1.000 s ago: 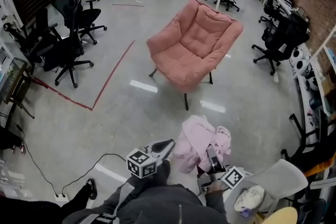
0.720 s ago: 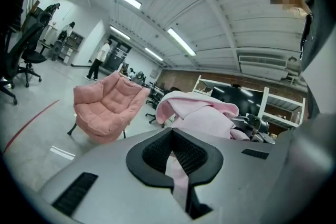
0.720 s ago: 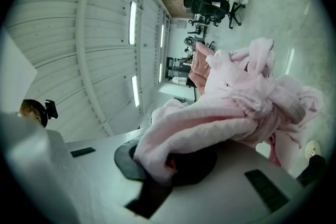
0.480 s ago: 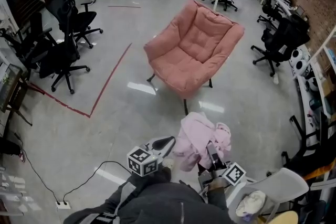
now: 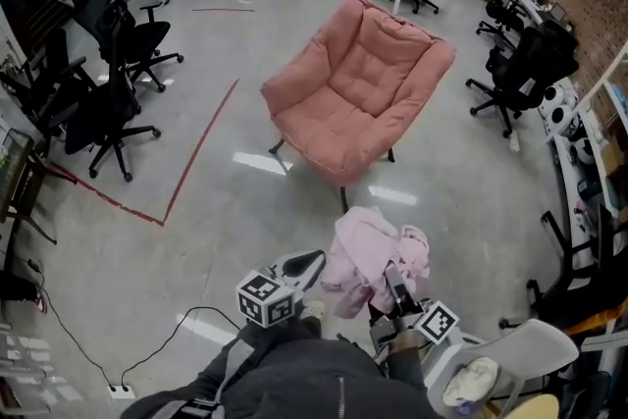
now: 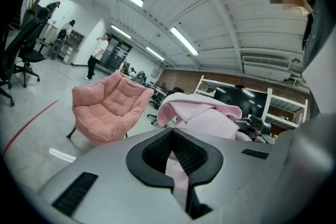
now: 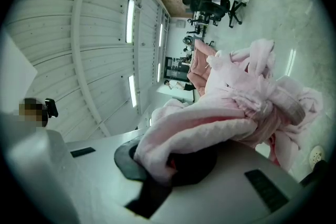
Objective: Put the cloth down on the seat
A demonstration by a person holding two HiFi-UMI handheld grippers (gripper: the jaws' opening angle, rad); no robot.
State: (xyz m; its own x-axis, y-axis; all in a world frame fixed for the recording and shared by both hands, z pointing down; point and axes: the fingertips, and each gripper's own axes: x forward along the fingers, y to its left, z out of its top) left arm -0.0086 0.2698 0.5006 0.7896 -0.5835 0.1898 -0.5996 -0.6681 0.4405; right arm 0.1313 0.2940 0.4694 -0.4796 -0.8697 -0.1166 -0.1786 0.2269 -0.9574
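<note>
Cloth [image 5: 374,252] hangs bunched up, left tool [image 5: 306,263] and right tool [image 5: 392,279] each pinching a bit, pink seat [image 5: 339,118] well apart.

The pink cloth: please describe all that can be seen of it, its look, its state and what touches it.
The cloth is pale pink, soft and fleecy-looking, crumpled into a loose bundle with thick folds. It hangs in the air between the two grippers: the left gripper pinches a thin strip, the right gripper clamps a thick fold. Nothing else touches it; the pink armchair ahead stands apart.
</note>
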